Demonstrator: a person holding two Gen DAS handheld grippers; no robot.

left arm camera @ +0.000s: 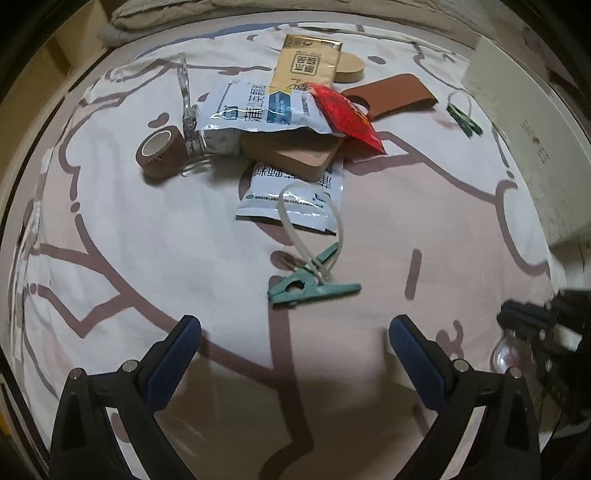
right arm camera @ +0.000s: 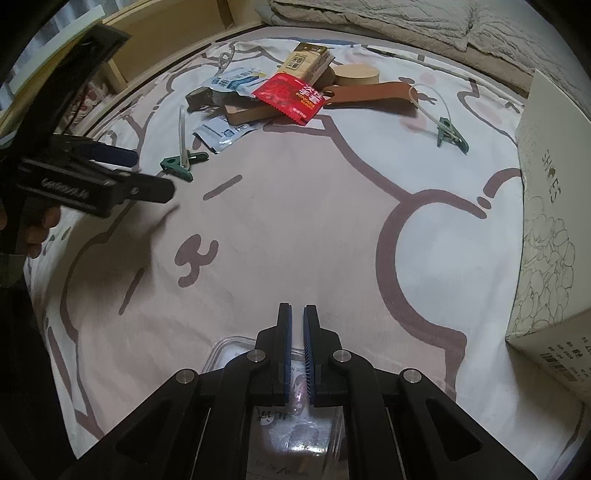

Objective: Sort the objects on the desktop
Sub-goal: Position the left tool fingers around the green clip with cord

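My left gripper (left arm camera: 293, 328) is open, and its blue pads stand apart over the bedsheet just short of a green clip (left arm camera: 310, 284) with a pale cord loop. In the right wrist view that left gripper (right arm camera: 147, 173) hovers beside the same clip (right arm camera: 181, 164). My right gripper (right arm camera: 298, 314) is shut. A clear plastic container (right arm camera: 225, 354) lies under its jaws, and its wall looks pinched low between the pads. Further off is a pile: white sachets (left arm camera: 266, 110), wooden blocks (left arm camera: 295, 155), a red packet (left arm camera: 347, 114), a yellow pack (left arm camera: 306, 62), a brown case (left arm camera: 391, 94) and a tape roll (left arm camera: 159, 151).
A second green clip (right arm camera: 450, 134) with a cord lies at the right near a tall white shoe box (right arm camera: 546, 229). A clear plastic piece (left arm camera: 186, 110) stands by the tape roll. A grey blanket (right arm camera: 388, 18) lies along the far edge. A hand (right arm camera: 40, 225) holds the left gripper.
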